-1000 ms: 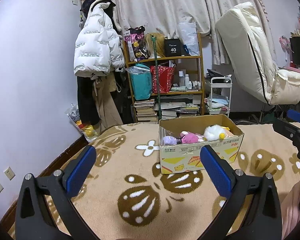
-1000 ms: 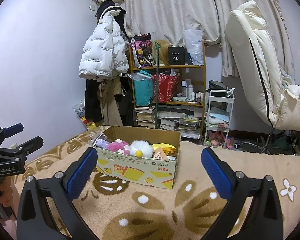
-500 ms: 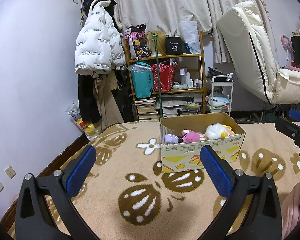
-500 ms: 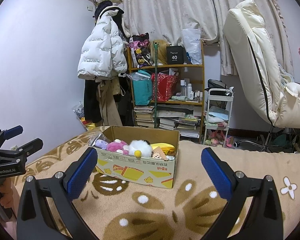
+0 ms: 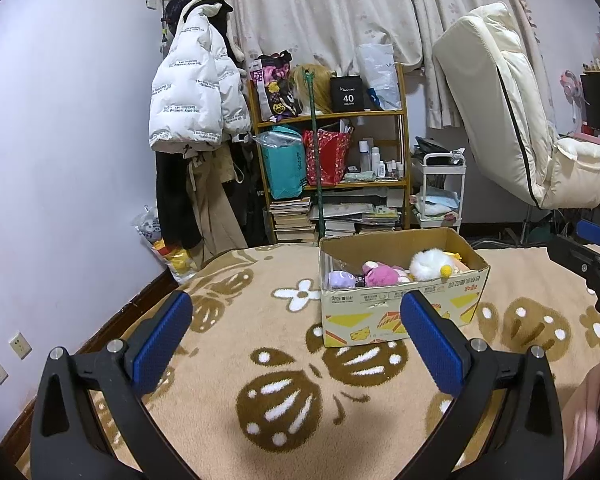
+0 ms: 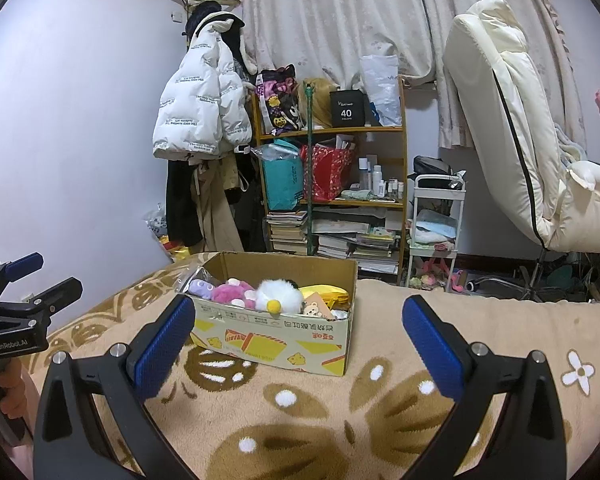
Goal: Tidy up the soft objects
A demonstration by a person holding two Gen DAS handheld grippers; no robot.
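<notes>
An open cardboard box (image 5: pixel 404 312) (image 6: pixel 276 340) stands on the tan patterned blanket (image 5: pixel 260 360). It holds soft toys: a purple one (image 5: pixel 340 279), a pink one (image 5: pixel 382 273) (image 6: pixel 232 292), a white fluffy one with a yellow beak (image 5: pixel 430 264) (image 6: pixel 278 294), and a small bear (image 6: pixel 314 310). My left gripper (image 5: pixel 296 336) is open and empty, held back from the box. My right gripper (image 6: pixel 300 340) is open and empty, also short of the box. Each gripper shows at the edge of the other's view.
A wooden shelf (image 5: pixel 332 176) with bags, books and bottles stands behind the box. Coats (image 5: pixel 192 112) hang on the wall at left. A white rolling cart (image 5: pixel 440 192) and a cream reclining chair (image 5: pixel 520 120) are at right. The blanket's left edge (image 5: pixel 140 304) drops to the floor.
Both views have drifted slightly; the box sits a little lower and farther in the frames. Both grippers stay open and empty.
</notes>
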